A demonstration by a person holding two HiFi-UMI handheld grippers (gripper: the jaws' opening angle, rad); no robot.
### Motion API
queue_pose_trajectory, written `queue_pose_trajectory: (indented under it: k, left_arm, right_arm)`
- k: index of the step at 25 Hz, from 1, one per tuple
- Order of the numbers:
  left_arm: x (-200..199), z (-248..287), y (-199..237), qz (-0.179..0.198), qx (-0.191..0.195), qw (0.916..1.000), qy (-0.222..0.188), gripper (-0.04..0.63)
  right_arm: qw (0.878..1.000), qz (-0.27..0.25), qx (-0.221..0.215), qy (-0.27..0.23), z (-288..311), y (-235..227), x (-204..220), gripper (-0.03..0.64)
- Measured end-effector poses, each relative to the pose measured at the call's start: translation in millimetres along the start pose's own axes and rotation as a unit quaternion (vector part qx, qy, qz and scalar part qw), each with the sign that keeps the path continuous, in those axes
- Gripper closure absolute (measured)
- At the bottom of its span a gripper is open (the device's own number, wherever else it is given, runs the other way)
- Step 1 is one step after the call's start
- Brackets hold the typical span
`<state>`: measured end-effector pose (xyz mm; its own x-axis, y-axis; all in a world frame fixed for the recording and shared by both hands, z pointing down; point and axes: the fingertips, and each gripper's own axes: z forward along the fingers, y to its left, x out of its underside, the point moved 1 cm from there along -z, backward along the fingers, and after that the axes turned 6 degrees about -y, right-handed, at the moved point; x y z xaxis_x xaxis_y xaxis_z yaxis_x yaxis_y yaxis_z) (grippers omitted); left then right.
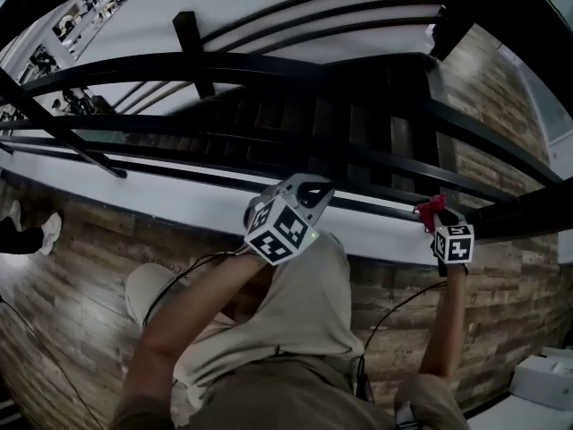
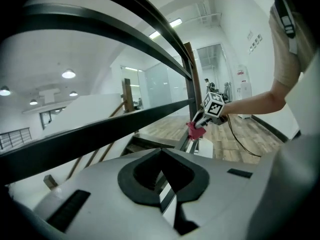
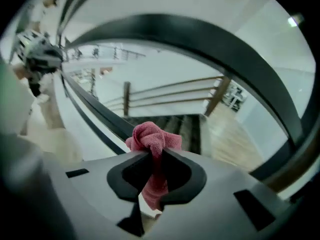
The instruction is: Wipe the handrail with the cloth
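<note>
**Cloth at the rail, wiping stroke in hand**

The cloth [image 3: 152, 139], a single bunched red piece, sits at 3 o'clock in your head view. It looks to be touching the dark handrail [image 3: 102, 114]. Your right hand-held gripper [image 3: 155, 153] has its jaws clamped on the cloth, with a tail of it hanging down behind them.

You appear to be in the wiping step itself. The next move calls for sliding the cloth along the rail toward 9 o'clock, with steady pressure so it doesn't lift off.

Your left hand-held gripper [image 2: 161, 151] is at the cloth's 9 o'clock, near the same rail, with its jaws together on nothing.

The count is one cloth and two hand-held grippers. The railing's dark bars overlap too much to count.
</note>
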<state>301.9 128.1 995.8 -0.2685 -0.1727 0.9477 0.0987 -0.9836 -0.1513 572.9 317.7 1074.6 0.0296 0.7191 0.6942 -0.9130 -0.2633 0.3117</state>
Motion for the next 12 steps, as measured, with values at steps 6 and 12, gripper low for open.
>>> queue_pose_trajectory:
  k: [6, 12]
  left_arm:
    - [56, -126, 92, -0.016, -0.127, 0.9915, 0.023, 0.578]
    - [136, -279, 183, -0.065, -0.288, 0.9544, 0.045, 0.578]
  right_arm:
    - [0.949, -0.083, -0.260, -0.159, -7, 285, -168, 0.557]
    - [0.878, -0.173, -0.383, -0.230, 1, 520, -257, 0.557]
